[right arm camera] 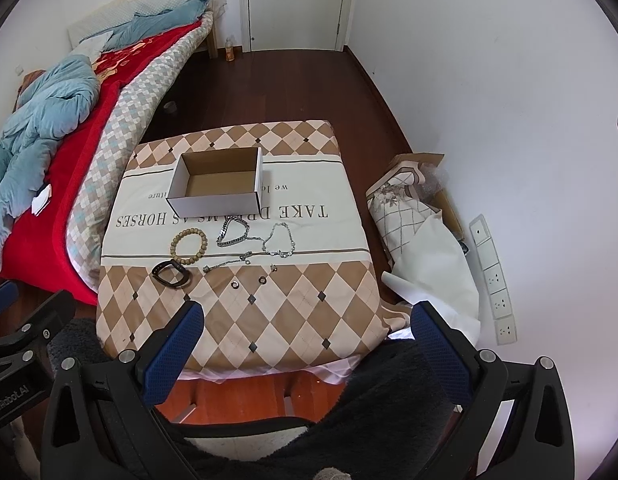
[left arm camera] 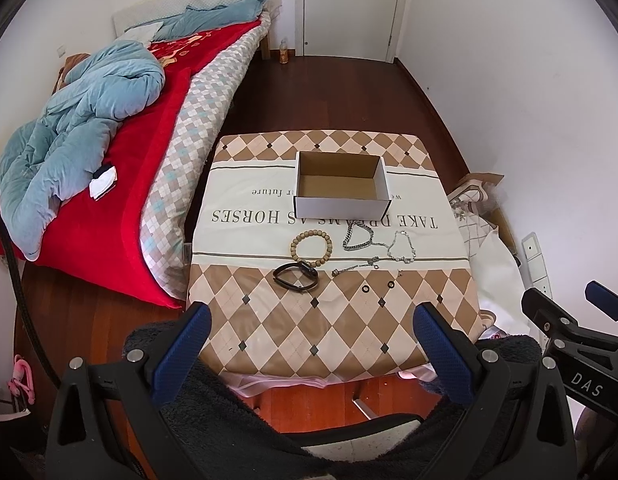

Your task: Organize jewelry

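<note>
An open, empty cardboard box point(left arm camera: 341, 186) point(right arm camera: 217, 188) stands on the cloth-covered table point(left arm camera: 293, 328) point(right arm camera: 301, 312). In front of it lie a wooden bead bracelet point(left arm camera: 311, 248) point(right arm camera: 188, 247), a black band point(left arm camera: 296, 276) point(right arm camera: 171, 274), a thick silver chain point(left arm camera: 357, 236) point(right arm camera: 233, 232), a thin silver chain point(left arm camera: 403, 246) point(right arm camera: 279, 242), a thin pendant chain point(left arm camera: 355, 266) point(right arm camera: 227, 263) and two small dark rings point(left arm camera: 365, 289) point(right arm camera: 234, 285). My left gripper point(left arm camera: 311, 320) is open and empty at the table's near edge. My right gripper point(right arm camera: 307, 318) is open and empty beside it.
A bed point(left arm camera: 121, 128) point(right arm camera: 69, 120) with a red blanket and blue quilt runs along the left. Bags and cardboard point(right arm camera: 421, 224) sit on the floor to the right by the wall. A closed door point(left arm camera: 349, 4) is at the back.
</note>
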The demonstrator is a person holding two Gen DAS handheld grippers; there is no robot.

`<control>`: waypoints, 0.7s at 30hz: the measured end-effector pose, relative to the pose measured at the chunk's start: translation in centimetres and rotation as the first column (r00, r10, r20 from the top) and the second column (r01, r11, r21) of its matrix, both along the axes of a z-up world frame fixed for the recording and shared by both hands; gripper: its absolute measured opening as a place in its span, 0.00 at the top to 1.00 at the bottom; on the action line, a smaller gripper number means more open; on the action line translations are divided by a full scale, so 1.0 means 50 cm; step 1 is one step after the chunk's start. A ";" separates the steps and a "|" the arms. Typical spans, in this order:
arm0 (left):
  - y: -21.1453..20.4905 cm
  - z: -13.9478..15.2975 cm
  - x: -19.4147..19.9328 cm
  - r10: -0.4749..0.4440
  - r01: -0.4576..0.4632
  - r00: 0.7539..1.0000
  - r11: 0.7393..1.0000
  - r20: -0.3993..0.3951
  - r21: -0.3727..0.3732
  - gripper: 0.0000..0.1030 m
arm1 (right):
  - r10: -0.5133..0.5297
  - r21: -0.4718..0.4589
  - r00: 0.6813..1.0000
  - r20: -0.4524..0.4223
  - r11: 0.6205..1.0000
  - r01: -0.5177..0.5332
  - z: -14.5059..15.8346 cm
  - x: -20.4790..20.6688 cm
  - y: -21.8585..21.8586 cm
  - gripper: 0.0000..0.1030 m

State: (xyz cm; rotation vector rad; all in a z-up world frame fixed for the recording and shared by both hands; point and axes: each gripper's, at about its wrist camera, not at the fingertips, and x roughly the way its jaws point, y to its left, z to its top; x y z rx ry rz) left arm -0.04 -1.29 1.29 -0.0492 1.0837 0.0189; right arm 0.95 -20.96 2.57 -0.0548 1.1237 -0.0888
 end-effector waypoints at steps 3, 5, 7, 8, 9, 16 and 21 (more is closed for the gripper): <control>-0.002 0.003 0.000 0.001 -0.001 1.000 1.000 0.000 0.001 0.00 | 0.003 -0.001 1.000 0.007 1.000 -0.003 0.001 -0.004 0.003 0.00; -0.001 0.003 -0.001 0.000 0.000 1.000 1.000 0.001 0.001 0.00 | 0.006 -0.002 1.000 0.011 1.000 -0.006 0.003 -0.003 0.001 0.00; -0.001 0.003 -0.001 -0.001 0.001 1.000 1.000 0.001 -0.001 0.00 | 0.005 -0.002 1.000 0.013 1.000 -0.005 0.004 -0.002 -0.001 0.00; -0.002 0.004 -0.001 0.000 0.000 1.000 1.000 0.001 -0.001 0.00 | 0.004 -0.003 1.000 0.013 1.000 -0.004 0.004 -0.001 -0.004 0.00; 0.000 0.003 -0.002 0.000 0.000 1.000 1.000 0.001 -0.001 0.00 | 0.006 -0.003 1.000 0.012 1.000 -0.006 0.004 -0.002 -0.002 0.00; 0.000 0.002 -0.003 0.000 0.000 1.000 1.000 0.003 -0.001 0.00 | 0.006 -0.005 1.000 0.014 1.000 -0.006 0.006 -0.002 -0.004 0.00; -0.002 0.004 -0.004 0.000 0.000 1.000 1.000 0.003 -0.001 0.00 | 0.008 -0.005 1.000 0.015 1.000 -0.007 0.006 -0.001 -0.005 0.00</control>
